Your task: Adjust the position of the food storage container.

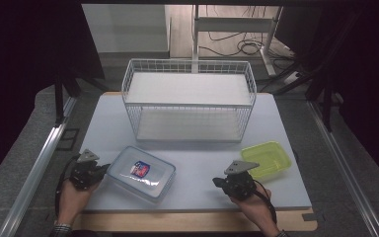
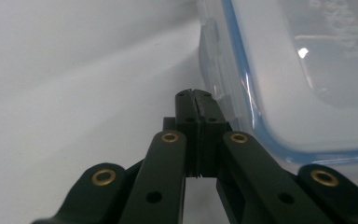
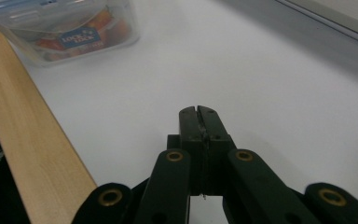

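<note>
A pale table (image 1: 197,168) with a wooden front edge carries a wire basket (image 1: 189,100), a clear lidded box (image 1: 141,172) and a green container (image 1: 268,159).

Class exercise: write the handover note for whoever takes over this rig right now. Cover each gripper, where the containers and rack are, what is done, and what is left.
Left gripper: shut, empty, tips right beside the clear lidded container, at its left end.
Right gripper: shut, empty, on the table near the green container, apart from it.
Wire rack: both shelves bare, at the table's far side.
Done: nothing placed on the rack.
Left: probably shelving both containers, starting with the clear one.
</note>
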`<state>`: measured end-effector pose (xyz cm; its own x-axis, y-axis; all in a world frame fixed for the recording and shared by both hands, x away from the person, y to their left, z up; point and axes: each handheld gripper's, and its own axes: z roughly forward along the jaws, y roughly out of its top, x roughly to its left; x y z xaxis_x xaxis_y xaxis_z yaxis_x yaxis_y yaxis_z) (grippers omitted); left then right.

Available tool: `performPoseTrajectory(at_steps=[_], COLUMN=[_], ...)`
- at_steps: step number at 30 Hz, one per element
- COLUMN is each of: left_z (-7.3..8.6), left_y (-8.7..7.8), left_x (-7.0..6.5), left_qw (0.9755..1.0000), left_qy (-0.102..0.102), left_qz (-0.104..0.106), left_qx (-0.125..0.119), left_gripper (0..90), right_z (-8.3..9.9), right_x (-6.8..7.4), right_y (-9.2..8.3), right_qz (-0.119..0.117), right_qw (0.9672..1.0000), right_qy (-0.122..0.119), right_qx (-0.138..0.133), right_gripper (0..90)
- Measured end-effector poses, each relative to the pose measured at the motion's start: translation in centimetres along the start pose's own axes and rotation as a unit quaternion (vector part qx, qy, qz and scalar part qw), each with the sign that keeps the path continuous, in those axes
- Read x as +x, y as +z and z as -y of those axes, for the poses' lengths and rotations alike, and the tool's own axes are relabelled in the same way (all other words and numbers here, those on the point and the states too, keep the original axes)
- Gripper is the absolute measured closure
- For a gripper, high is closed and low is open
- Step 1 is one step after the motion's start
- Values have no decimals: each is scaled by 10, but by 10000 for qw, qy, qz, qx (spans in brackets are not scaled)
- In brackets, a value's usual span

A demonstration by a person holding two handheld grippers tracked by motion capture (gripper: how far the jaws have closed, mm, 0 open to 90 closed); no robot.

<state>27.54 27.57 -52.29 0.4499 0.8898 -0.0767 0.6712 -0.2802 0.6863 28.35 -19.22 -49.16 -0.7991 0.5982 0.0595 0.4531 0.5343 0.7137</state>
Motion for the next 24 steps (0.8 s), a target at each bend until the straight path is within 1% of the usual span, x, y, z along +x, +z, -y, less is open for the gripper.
performPoseTrajectory(at_steps=[1, 2, 5, 8, 12, 17, 18, 19, 21, 24], left_z=[1, 1, 0, -1, -5, -10, -10, -11, -13, -15], left_y=[0, 1, 1, 2, 5, 9, 9, 10, 11, 14], left_x=[0, -1, -5, -12, -26, -43, -43, -51, -57, -67], left_qw=[9999, 9998, 9999, 9998, 9993, 9982, 9982, 9976, 9972, 9961], left_qy=[-26, -55, -1, 46, 166, 343, 343, 419, 426, 459], left_qz=[124, 186, 153, 205, 321, 486, 486, 537, 612, 749], left_qx=[-5, -12, 23, 39, 62, 88, 88, 105, 96, 108], left_gripper=[900, 900, 900, 900, 900, 900, 900, 900, 900, 900], right_z=[0, 1, 2, 3, 2, 2, 3, 4, 5, 8], right_x=[0, 1, 3, 6, 12, 23, 24, 25, 26, 26], right_y=[-1, -2, -3, -2, 0, 3, 2, 2, 1, -1], right_qz=[-12, -34, -93, -181, -286, -355, -361, -350, -340, -271], right_qw=[10000, 10000, 9999, 9998, 9995, 9994, 9993, 9994, 9994, 9994], right_qy=[10, 33, 68, 91, 84, 6, 8, 34, 66, 187], right_qx=[-6, -14, -12, -6, -33, 33, 44, 57, 42, 56], right_gripper=[892, 892, 892, 892, 891, 891, 891, 891, 891, 891])
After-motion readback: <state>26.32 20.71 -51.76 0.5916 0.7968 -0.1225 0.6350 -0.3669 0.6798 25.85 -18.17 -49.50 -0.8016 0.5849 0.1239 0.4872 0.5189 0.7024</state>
